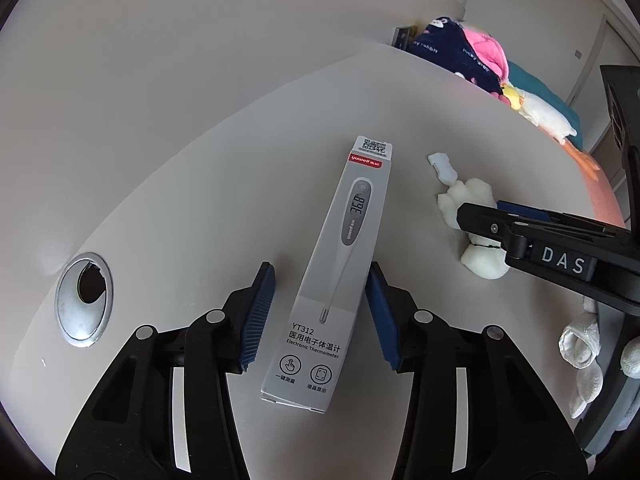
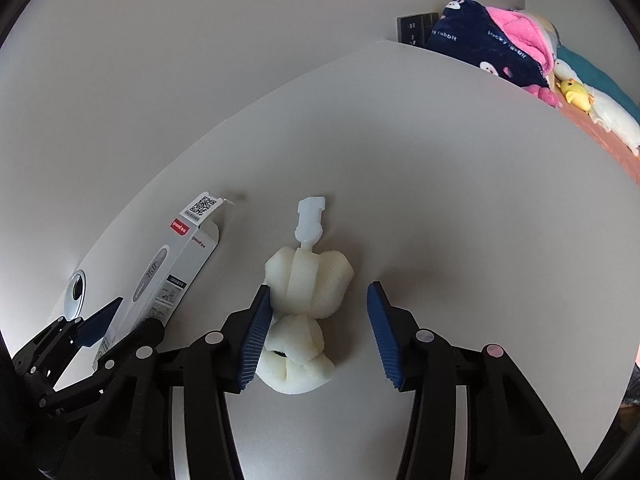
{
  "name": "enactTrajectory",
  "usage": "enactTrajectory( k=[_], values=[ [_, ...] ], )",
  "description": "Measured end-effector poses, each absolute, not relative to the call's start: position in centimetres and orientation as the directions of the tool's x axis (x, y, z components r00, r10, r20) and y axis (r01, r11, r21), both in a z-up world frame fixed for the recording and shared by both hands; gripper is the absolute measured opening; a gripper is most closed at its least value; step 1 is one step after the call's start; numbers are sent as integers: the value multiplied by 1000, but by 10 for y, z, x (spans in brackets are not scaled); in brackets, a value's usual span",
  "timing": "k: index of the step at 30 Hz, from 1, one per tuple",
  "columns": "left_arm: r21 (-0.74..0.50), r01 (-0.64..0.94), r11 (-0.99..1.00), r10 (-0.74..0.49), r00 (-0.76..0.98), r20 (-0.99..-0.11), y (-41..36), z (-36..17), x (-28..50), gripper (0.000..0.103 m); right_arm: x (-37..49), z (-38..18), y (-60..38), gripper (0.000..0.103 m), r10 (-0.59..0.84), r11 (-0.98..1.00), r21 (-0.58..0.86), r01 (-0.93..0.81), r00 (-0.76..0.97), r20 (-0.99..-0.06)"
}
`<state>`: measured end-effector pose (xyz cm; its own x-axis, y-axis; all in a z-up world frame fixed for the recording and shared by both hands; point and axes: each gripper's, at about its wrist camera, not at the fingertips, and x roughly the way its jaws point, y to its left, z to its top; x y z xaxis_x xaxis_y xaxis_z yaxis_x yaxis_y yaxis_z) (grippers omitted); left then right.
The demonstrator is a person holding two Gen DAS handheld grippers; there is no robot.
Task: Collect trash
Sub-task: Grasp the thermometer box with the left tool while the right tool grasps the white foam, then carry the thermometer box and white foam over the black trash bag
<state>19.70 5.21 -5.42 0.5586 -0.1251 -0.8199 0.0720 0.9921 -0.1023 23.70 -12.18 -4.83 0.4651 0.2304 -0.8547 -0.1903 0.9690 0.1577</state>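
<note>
My left gripper (image 1: 320, 312) straddles thermometer box (image 1: 332, 272) on worktop (image 1: 200, 184); right pad touches box edge, left pad clear. White foam piece (image 1: 476, 208) beside it.

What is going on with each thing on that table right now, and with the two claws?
thermometer box: lying flat on the table, far flap open, between the left claw's pads.
foam piece: lying on the table, one pad touching its side.
left gripper: around the box, one pad not yet pressing.
right gripper: around the foam, gap on one side.
cable hole: cover partly open.
</note>
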Motion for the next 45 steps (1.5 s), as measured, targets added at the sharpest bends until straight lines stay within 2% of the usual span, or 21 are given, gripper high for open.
enactTrajectory(
  k=[1, 5, 8, 10, 24, 45],
  values=[
    [-93, 74, 993, -118, 559, -821, 51, -55, 197, 46, 236, -49, -120, 32, 240, 966, 164, -200, 460, -855],
    [-89, 69, 994, -112, 557, -823, 49, -55, 199, 46, 231, -46, -114, 24, 254, 961, 167, -221, 468, -846],
    [-126, 46, 991, -130, 563, -816, 54, -53, 200, 33, 226, -41, -121, 23, 268, 959, 185, -213, 483, -833],
    [-133, 43, 990, -134, 572, -810, 56, -51, 199, 29, 221, -36, -127, 23, 267, 960, 185, -210, 497, -826],
    [-144, 123, 982, -189, 595, -781, 31, -34, 191, 28, 197, -10, -187, 23, 277, 961, 227, -160, 538, -796],
    [-122, 244, 962, -247, 589, -769, -59, -10, 155, 28, 156, 6, -263, 23, 295, 953, 282, -114, 577, -761]
  ],
)
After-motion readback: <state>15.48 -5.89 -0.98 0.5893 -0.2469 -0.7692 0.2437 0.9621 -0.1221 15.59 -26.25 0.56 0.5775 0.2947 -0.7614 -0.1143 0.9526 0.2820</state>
